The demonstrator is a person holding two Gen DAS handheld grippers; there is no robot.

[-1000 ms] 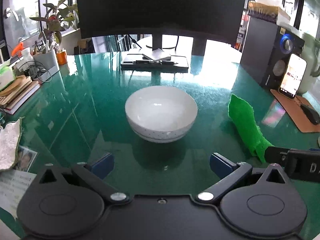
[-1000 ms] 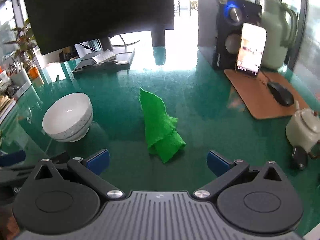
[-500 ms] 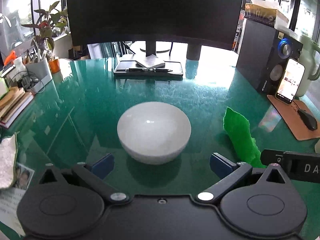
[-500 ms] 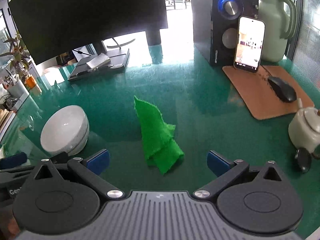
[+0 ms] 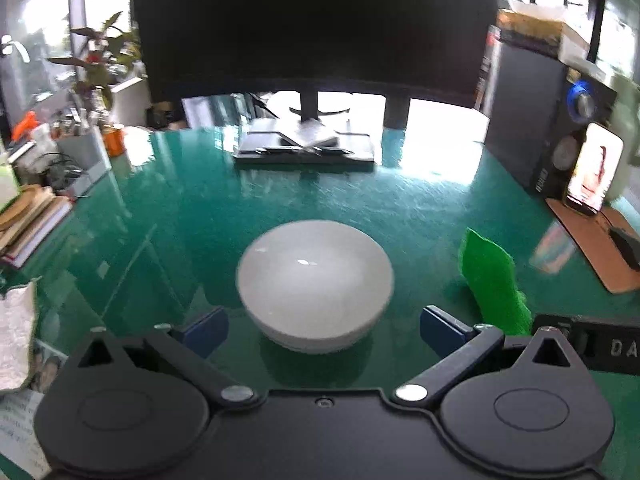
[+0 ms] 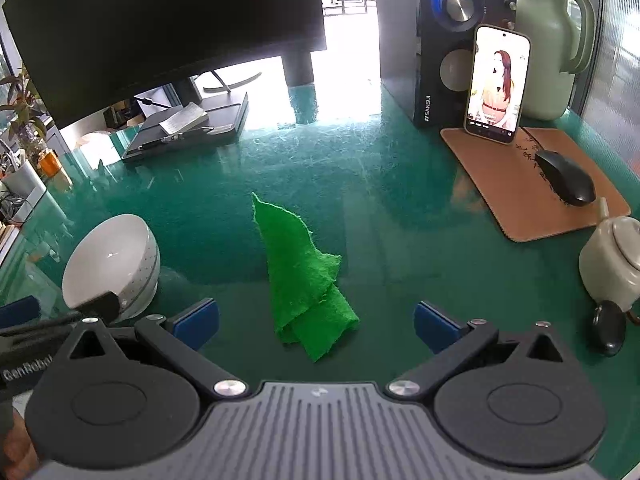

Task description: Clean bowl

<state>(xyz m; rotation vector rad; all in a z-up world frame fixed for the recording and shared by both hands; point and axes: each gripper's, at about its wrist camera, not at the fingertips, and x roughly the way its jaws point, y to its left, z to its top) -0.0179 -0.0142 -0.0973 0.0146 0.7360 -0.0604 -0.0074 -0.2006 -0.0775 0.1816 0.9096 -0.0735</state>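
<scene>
A white bowl (image 5: 315,280) stands upright on the green glass table, just ahead of my open left gripper (image 5: 322,328), whose blue pads flank its near side without touching. The bowl also shows at the left of the right wrist view (image 6: 112,264). A crumpled green cloth (image 6: 304,280) lies on the table just ahead of my open, empty right gripper (image 6: 316,320), with its near end between the pads. The cloth shows right of the bowl in the left wrist view (image 5: 492,280).
A dark monitor (image 5: 312,20) and its stand sit at the back. A speaker (image 6: 448,40), phone (image 6: 496,84), mouse (image 6: 566,178) on a brown mat, jug and teapot (image 6: 612,264) stand on the right. Books (image 5: 28,220) and plants stand on the left.
Both grippers have moved forward and lower. The bowl now sits closer between the left pads, and the cloth closer to the right pads. Both stay open.
</scene>
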